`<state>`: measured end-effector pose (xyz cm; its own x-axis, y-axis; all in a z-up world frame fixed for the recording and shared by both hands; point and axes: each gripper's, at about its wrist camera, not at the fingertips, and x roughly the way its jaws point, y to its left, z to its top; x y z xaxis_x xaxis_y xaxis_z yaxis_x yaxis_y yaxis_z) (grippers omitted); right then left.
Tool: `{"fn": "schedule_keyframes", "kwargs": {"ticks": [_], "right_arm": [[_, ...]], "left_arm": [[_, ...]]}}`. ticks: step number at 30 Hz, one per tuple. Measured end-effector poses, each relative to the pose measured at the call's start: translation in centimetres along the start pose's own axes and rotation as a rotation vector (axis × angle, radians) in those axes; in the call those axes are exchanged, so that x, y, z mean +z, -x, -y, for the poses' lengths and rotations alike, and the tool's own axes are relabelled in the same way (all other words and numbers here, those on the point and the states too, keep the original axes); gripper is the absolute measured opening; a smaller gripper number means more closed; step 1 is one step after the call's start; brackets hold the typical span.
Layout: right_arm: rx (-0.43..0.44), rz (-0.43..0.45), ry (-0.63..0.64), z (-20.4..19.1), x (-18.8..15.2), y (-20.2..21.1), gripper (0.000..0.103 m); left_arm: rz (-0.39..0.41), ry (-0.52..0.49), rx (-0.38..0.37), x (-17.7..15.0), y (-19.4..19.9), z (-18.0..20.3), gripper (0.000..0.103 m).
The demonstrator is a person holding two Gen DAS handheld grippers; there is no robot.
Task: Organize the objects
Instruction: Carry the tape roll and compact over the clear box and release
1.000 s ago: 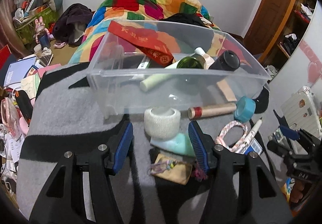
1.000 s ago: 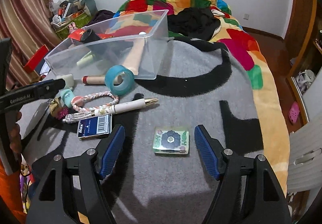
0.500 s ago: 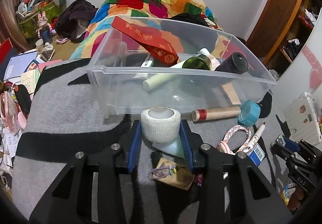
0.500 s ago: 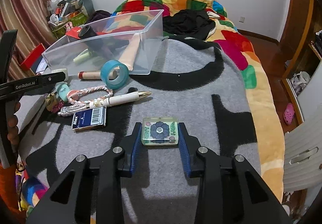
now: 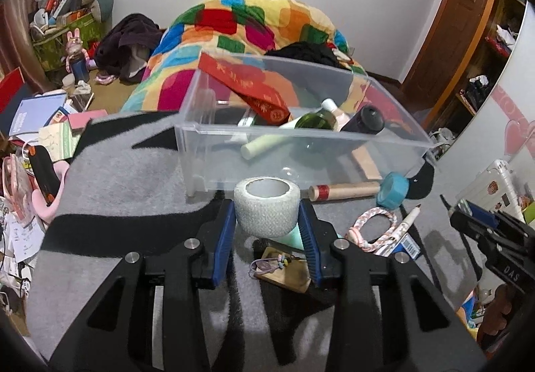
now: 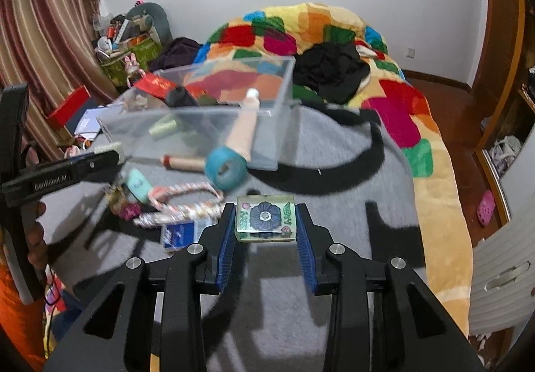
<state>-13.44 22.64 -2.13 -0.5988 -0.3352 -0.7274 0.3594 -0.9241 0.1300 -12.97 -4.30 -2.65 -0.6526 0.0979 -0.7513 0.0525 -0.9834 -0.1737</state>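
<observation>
The left tongs [image 5: 266, 231] grip a white woven roll of tape [image 5: 266, 206]; the right tongs [image 6: 265, 231] clamp a clear square block with a blue flower [image 6: 265, 217], each just above the grey and black blanket [image 5: 127, 184] on the bed. Beyond lie a braided rope ring [image 5: 371, 228], a white pen [image 5: 406, 221], a teal tape roll [image 5: 394, 194] and a cardboard tube [image 5: 344, 191], unsorted. The clear plastic bin [image 5: 334, 141] already holds bottles and a red envelope [image 5: 247, 88], so the sorting looks about half finished.

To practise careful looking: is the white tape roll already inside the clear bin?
No, the white tape roll sits clamped in the left gripper, outside the clear bin.
</observation>
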Motion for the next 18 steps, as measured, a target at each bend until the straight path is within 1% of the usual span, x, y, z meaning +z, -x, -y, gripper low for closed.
{"fn": "schedule_keyframes", "kwargs": {"ticks": [6, 12, 18], "right_arm": [[0.008, 0.043, 0.023, -1.0, 2.2, 0.1, 0.031], [0.019, 0.073, 0.026, -1.3, 4.3, 0.0, 0.031], [0.016, 0.097, 0.035, -2.0, 6.1, -0.4, 0.031]], "left_arm": [[0.059, -0.014, -0.003, 0.7, 2.2, 0.3, 0.038], [0.123, -0.029, 0.005, 2.2, 4.2, 0.6, 0.038], [0.155, -0.031, 0.018, 3.7, 4.5, 0.5, 0.038]]}}
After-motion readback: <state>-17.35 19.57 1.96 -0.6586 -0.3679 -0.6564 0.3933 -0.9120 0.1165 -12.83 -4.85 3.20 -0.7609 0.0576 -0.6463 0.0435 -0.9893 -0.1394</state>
